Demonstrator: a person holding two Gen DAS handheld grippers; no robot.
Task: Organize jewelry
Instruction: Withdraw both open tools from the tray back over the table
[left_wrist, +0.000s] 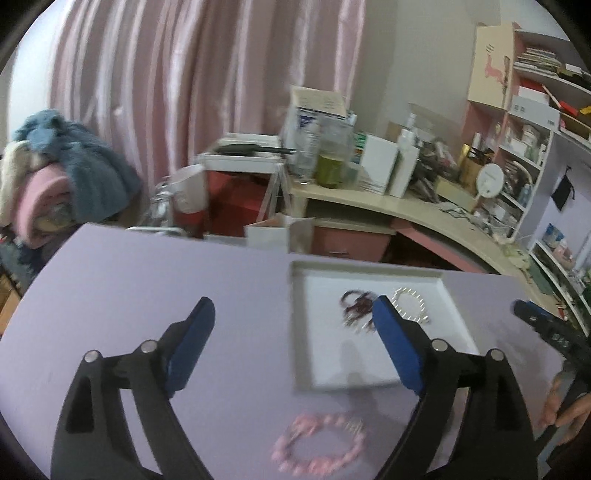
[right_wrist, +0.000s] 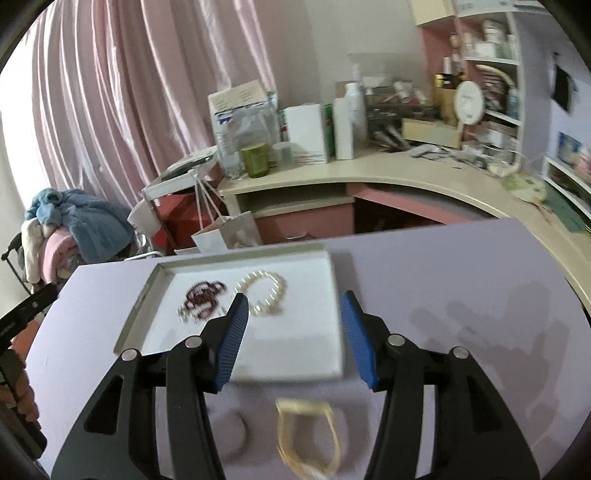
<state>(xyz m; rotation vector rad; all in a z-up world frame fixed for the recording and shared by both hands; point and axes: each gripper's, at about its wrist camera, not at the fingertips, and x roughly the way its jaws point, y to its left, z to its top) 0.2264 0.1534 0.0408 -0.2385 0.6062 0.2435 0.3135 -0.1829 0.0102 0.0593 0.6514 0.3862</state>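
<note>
A white tray (left_wrist: 369, 369) (right_wrist: 288, 350) lies on the purple table (left_wrist: 147, 280). In it sit a dark red bead bracelet (left_wrist: 356, 304) (right_wrist: 201, 295) and a pearl bracelet (left_wrist: 410, 304) (right_wrist: 264, 291). A pink bead bracelet (left_wrist: 319, 448) lies on the table in front of the tray, below my left gripper (left_wrist: 293, 306), which is wide open and empty. My right gripper (right_wrist: 293, 297) is open over the tray's near half, with nothing between its pads. A blurred yellowish bracelet (right_wrist: 306, 432) is below it, on the table before the tray.
Beyond the table's far edge stand a curved cream desk (right_wrist: 369, 173) crowded with bottles and boxes, a white paper bag (right_wrist: 225, 234) and a chair piled with clothes (left_wrist: 55, 173). Shelves (left_wrist: 535, 129) fill the right. A person's hand (left_wrist: 561, 406) holds the right gripper.
</note>
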